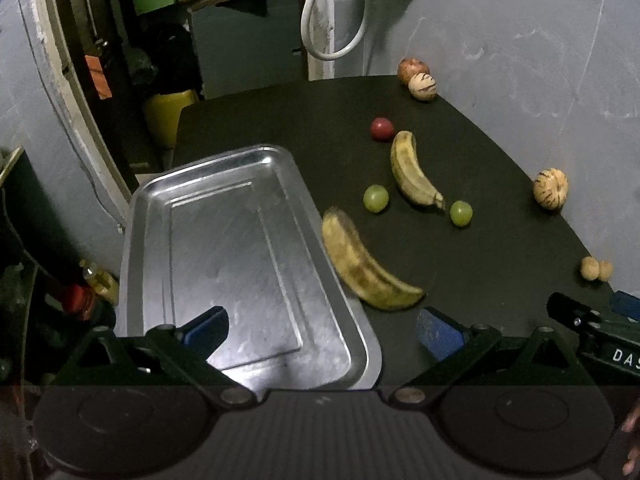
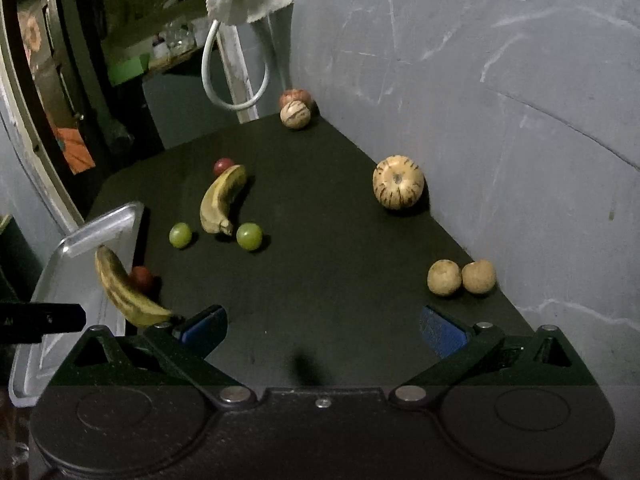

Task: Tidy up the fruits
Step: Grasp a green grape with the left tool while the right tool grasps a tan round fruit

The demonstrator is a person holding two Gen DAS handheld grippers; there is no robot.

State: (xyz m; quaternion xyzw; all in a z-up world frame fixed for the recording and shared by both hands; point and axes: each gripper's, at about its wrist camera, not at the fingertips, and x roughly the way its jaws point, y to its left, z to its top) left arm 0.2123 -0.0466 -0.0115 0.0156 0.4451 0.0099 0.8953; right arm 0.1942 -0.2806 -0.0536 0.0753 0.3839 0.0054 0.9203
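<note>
An empty metal tray (image 1: pixel 224 248) sits at the left of the black table (image 1: pixel 480 264). One spotted banana (image 1: pixel 366 268) lies against the tray's right rim; a second banana (image 1: pixel 414 172) lies further back. Two green round fruits (image 1: pixel 375 198) (image 1: pixel 461 213) flank the second banana, and a red fruit (image 1: pixel 382 129) sits behind it. Another red fruit (image 2: pixel 141 278) shows behind the near banana (image 2: pixel 124 288). My left gripper (image 1: pixel 324 330) is open over the tray's near right corner. My right gripper (image 2: pixel 323 328) is open above bare table, holding nothing.
A striped pale fruit (image 2: pixel 398 187) and two small brown fruits (image 2: pixel 444 277) sit along the grey wall (image 2: pixel 520 120) on the right. Another striped fruit (image 2: pixel 295 115) and an apple (image 2: pixel 295 98) occupy the far corner. A white cable loop (image 1: pixel 332 20) hangs behind the table.
</note>
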